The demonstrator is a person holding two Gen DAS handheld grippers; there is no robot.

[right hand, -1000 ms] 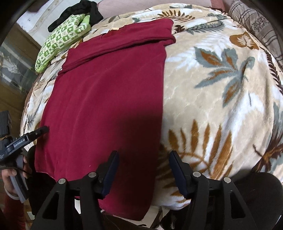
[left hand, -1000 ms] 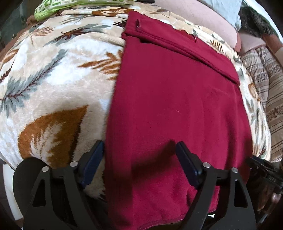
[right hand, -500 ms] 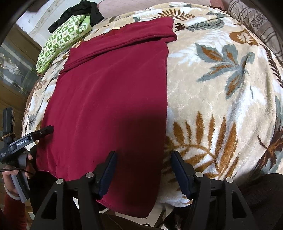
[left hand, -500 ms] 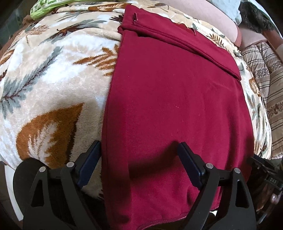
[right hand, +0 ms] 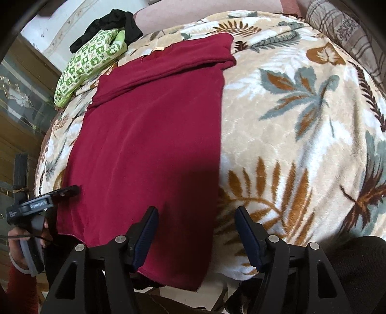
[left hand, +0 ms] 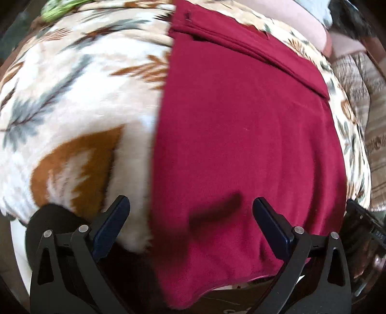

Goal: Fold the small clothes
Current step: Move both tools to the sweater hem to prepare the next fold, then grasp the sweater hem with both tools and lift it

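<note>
A dark red garment (left hand: 241,135) lies flat on a leaf-patterned blanket (left hand: 72,101), its far end folded over into a band. Its near hem hangs over the blanket's front edge. My left gripper (left hand: 190,217) is open, jaws wide, straddling the garment's near left edge, just above it. My right gripper (right hand: 196,229) is open over the garment's (right hand: 149,145) near right edge on the blanket (right hand: 301,145). The left gripper also shows in the right wrist view (right hand: 58,195), at the garment's left side. Neither gripper holds anything.
A green patterned cloth (right hand: 89,65) and a black garment (right hand: 113,24) lie at the blanket's far left corner. A pink cushion (left hand: 284,17) and striped bedding (left hand: 366,116) lie behind and to the right. Wooden furniture (right hand: 19,116) stands at left.
Both grippers have moved forward and lower toward the garment's near hem. The left wrist view is blurred by motion. Both grippers stay open.
</note>
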